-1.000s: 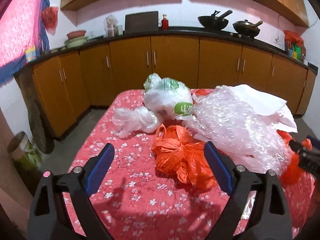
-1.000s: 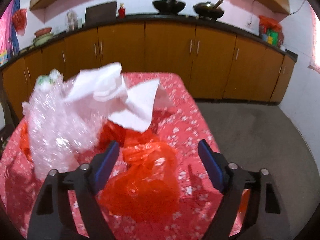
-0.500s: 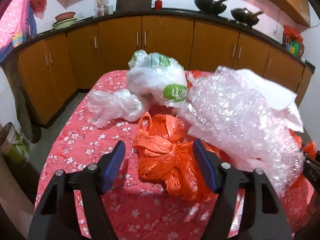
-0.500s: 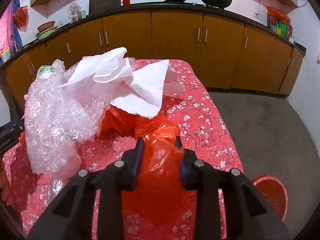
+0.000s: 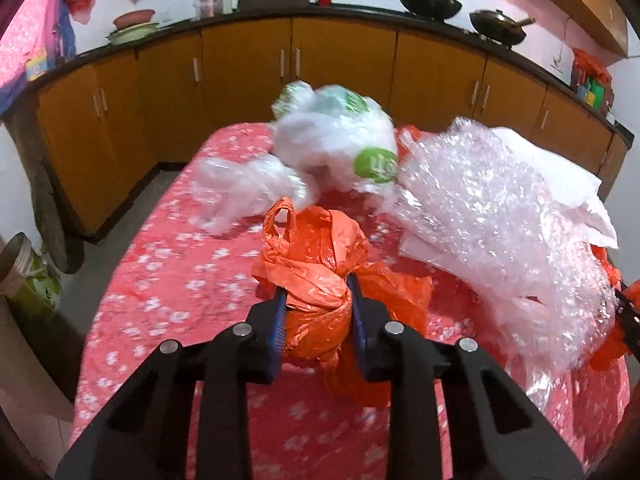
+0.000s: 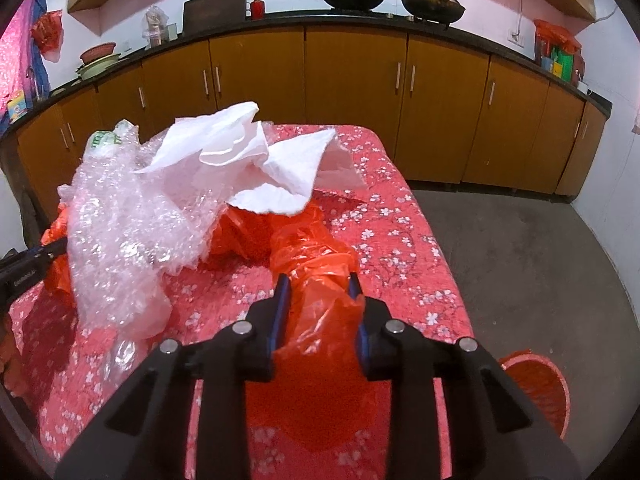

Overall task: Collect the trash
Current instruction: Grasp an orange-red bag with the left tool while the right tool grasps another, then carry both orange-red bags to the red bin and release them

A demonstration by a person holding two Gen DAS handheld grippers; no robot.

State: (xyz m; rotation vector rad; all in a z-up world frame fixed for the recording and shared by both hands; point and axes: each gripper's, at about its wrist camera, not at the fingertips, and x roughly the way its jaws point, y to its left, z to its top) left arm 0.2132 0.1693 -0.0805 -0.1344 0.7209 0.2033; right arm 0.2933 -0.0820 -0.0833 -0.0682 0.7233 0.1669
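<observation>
Orange plastic bags on the red-clothed surface: light, soft, slippery. Left hand-held gripper closing on knotted bag; right hand-held gripper clamps loose bag. Bunched folds grip best.

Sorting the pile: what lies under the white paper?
The white paper rests on bubble wrap and a red plastic bag. Whatever lies deeper under them is covered.

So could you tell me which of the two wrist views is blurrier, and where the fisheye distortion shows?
Left wrist view: motion blur smears the white printed bag and tablecloth. Right wrist view: sharper, the white paper crisp. Both: the cabinets and counter bow, and the corners go dark.
</observation>
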